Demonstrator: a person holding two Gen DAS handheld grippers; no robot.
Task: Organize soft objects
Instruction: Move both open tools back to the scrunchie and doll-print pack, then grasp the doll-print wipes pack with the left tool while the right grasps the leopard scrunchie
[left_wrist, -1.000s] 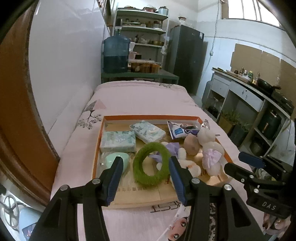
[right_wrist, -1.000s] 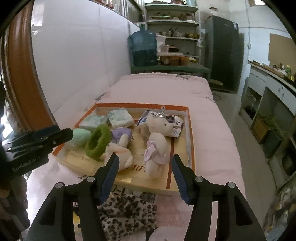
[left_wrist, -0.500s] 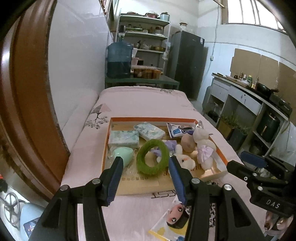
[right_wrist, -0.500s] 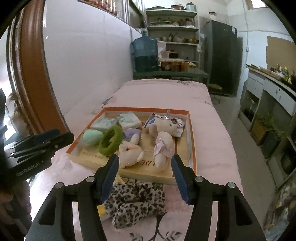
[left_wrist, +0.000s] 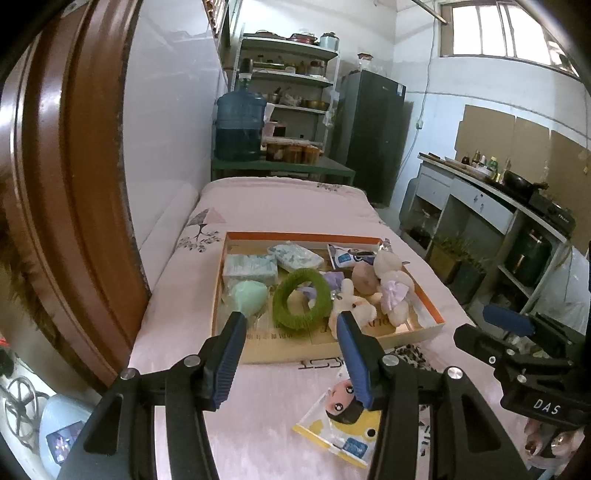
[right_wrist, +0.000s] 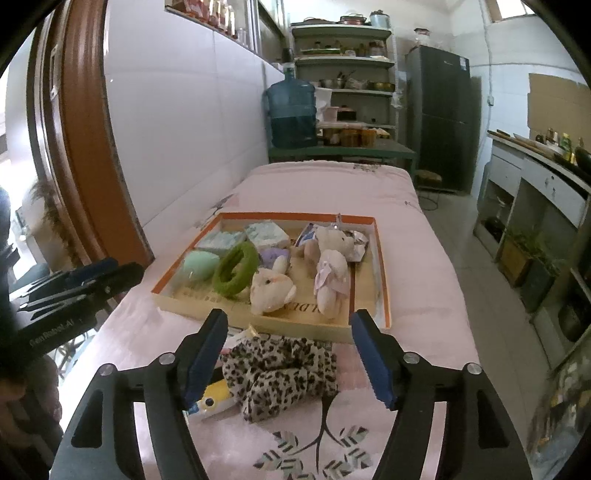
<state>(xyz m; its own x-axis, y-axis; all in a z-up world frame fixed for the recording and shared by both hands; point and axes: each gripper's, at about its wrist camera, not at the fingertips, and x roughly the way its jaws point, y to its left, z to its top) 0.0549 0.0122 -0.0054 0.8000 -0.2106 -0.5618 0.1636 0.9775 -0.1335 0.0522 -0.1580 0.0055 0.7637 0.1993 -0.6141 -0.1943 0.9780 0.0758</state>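
Leopard print: that spotted fabric bundle (right_wrist: 279, 373) lies on the pink bed (right_wrist: 332, 192) just near of the box, crumpled, and looks the likeliest pick; it sits right between the right gripper (right_wrist: 288, 354) fingers in that view, untouched.
Right gripper: jaws are opening wide as we speak, nothing pressed between them, the bundle framed below.
Left gripper: the left gripper (left_wrist: 291, 354) stands with its jaws apart and empty, hovering over the near edge of the box.
Box: a shallow cardboard box (right_wrist: 266, 317) with an orange rim, already holding the green knitted ring (right_wrist: 236, 269), a mint-green pad (right_wrist: 201, 264), two tissue packs (right_wrist: 267, 234) at the far left, a white plush rabbit (right_wrist: 271, 290) and a plush bear (right_wrist: 332, 280) to the right.
How it will handle: I'd call the leopard cloth light, limp and easily squashed; it should sag and trail once lifted, with no fear of breakage.
Where to take hold: pinch the thickest fold near the middle of the bundle, so a good wad of fabric fills the pads; a thin edge could slip out.
Also loose: a flat packet with a doll face (left_wrist: 341, 398) lies on the bed, partly under the cloth at its left; it looks stiffer and slicker, better taken by an edge.
Watch out: a low grab could drag the packet or the bed cover along with the cloth.
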